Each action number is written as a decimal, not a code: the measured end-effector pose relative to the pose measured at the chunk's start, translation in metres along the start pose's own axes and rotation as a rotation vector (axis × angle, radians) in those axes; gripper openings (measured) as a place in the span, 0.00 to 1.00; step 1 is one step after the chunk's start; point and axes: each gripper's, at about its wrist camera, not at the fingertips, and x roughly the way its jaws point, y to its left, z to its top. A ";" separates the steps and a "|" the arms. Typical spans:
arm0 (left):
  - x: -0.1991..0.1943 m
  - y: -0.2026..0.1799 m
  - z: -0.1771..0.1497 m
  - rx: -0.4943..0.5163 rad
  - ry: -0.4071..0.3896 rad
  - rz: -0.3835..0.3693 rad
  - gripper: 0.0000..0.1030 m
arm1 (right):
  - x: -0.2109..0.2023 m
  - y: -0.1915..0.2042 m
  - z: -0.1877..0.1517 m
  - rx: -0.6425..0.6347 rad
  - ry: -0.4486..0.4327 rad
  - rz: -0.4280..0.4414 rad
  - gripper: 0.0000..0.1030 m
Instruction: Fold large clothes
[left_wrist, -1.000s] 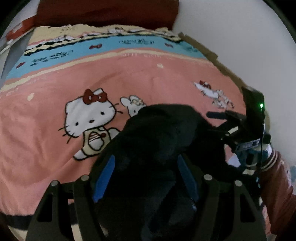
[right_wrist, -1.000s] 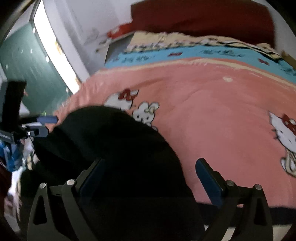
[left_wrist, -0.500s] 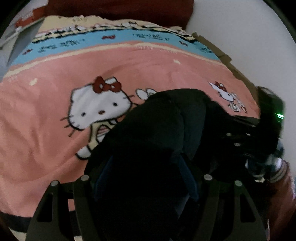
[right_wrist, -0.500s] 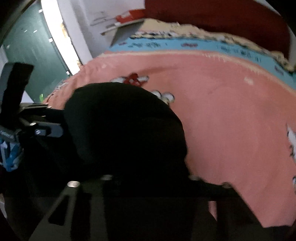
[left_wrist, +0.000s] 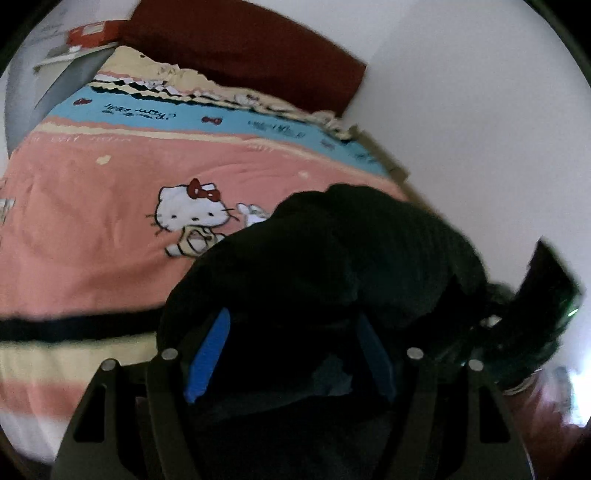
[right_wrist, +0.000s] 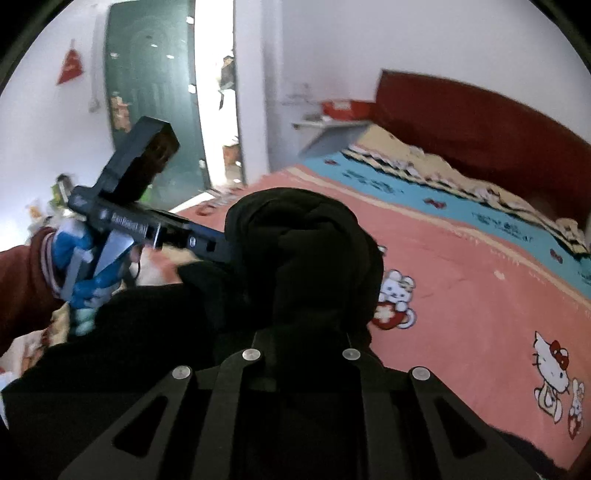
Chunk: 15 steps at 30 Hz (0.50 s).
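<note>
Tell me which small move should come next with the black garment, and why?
Probably draw the two claws apart, to spread the cloth. The right claw has just closed on the black garment, a bunched lump over the pink bed cover; the left claw has cloth between its pads, though its grip is unclear. Bunched, it cannot be folded.

A home bedroom: a bed (left_wrist: 92, 258) under a pink cartoon-cat cover (right_wrist: 461, 280), a dark red headboard (right_wrist: 472, 122) against a white wall (left_wrist: 461, 92), a small shelf (right_wrist: 332, 127) with a red box (right_wrist: 343, 108) beside it, and a green door (right_wrist: 147, 96) standing open.
</note>
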 end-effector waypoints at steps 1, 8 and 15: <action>-0.020 -0.002 -0.012 -0.019 -0.014 -0.018 0.67 | -0.016 0.015 -0.005 -0.011 -0.004 0.009 0.12; -0.101 -0.005 -0.079 -0.057 -0.028 -0.027 0.67 | -0.070 0.102 -0.081 -0.159 0.105 -0.026 0.11; -0.100 -0.019 -0.081 -0.096 -0.043 -0.036 0.67 | -0.075 0.126 -0.142 -0.109 0.156 -0.079 0.12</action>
